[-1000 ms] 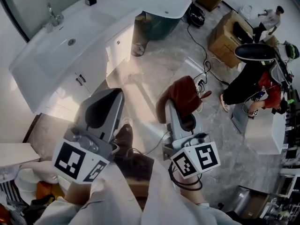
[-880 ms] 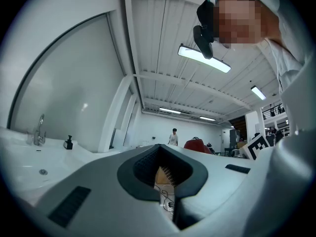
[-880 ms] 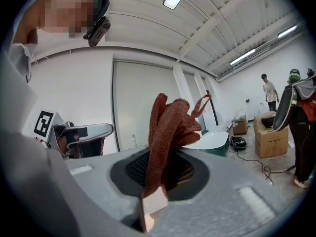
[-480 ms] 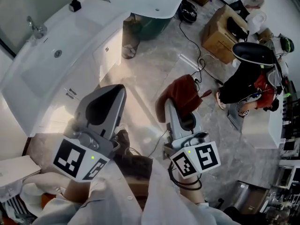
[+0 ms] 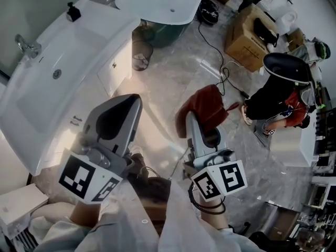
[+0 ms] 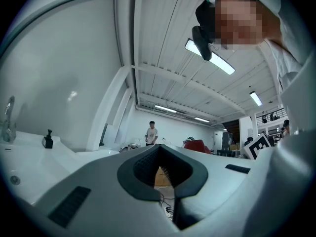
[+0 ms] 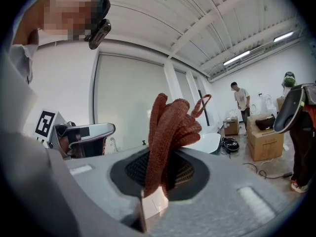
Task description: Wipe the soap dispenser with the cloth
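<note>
A small black soap dispenser (image 5: 73,11) stands at the far end of the white vanity counter (image 5: 100,30), upper left in the head view; it also shows small in the left gripper view (image 6: 48,139). A red-brown cloth (image 5: 207,106) sticks up out of my right gripper (image 5: 197,117), whose jaws are shut on it (image 7: 170,132). My left gripper (image 5: 127,100) is held beside it, jaws shut with nothing between them (image 6: 160,148). Both grippers hang over the floor, well short of the dispenser.
The counter holds a sink basin (image 5: 52,73) and a chrome faucet (image 5: 23,43). A white oval tub (image 5: 157,1), a wire bin (image 5: 140,54), cardboard boxes (image 5: 252,33) and floor cables (image 5: 220,77) lie ahead. A person in black (image 5: 273,96) bends at the right.
The counter and dispenser have slid left and down in the head view. Both grippers keep their places in the view, the cloth still held in the right one.
</note>
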Demonstrator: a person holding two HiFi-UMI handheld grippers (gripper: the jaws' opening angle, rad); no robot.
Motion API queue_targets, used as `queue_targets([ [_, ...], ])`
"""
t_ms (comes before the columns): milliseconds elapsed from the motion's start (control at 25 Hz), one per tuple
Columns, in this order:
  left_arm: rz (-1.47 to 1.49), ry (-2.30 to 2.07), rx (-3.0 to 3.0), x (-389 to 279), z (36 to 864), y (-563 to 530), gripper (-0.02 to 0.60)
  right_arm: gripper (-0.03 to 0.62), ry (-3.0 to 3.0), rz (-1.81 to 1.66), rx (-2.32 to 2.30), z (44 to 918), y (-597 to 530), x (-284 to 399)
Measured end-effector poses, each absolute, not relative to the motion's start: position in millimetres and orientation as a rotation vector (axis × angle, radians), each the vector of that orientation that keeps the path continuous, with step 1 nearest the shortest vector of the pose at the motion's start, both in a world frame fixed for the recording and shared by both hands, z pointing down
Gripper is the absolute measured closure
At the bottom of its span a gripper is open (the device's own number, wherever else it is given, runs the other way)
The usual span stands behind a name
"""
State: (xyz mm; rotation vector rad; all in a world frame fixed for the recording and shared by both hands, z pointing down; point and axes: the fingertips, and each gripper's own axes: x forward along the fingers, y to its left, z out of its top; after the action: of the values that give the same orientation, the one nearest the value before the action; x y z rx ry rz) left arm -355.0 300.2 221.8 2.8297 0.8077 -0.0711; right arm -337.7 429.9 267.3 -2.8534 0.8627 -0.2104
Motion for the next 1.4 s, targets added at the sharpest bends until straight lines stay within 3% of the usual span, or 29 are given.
queue_targets([
  [400, -0.067, 0.832, 2.822, -295, 229, 279, 0.578, 0.539, 0.847, -0.201, -2.859, 275, 409, -277],
  [1400, -0.079, 0.546, 2.884, -222, 230, 246, 0.578, 0.539, 1.058, -0.222, -2.792, 278, 388, -177],
])
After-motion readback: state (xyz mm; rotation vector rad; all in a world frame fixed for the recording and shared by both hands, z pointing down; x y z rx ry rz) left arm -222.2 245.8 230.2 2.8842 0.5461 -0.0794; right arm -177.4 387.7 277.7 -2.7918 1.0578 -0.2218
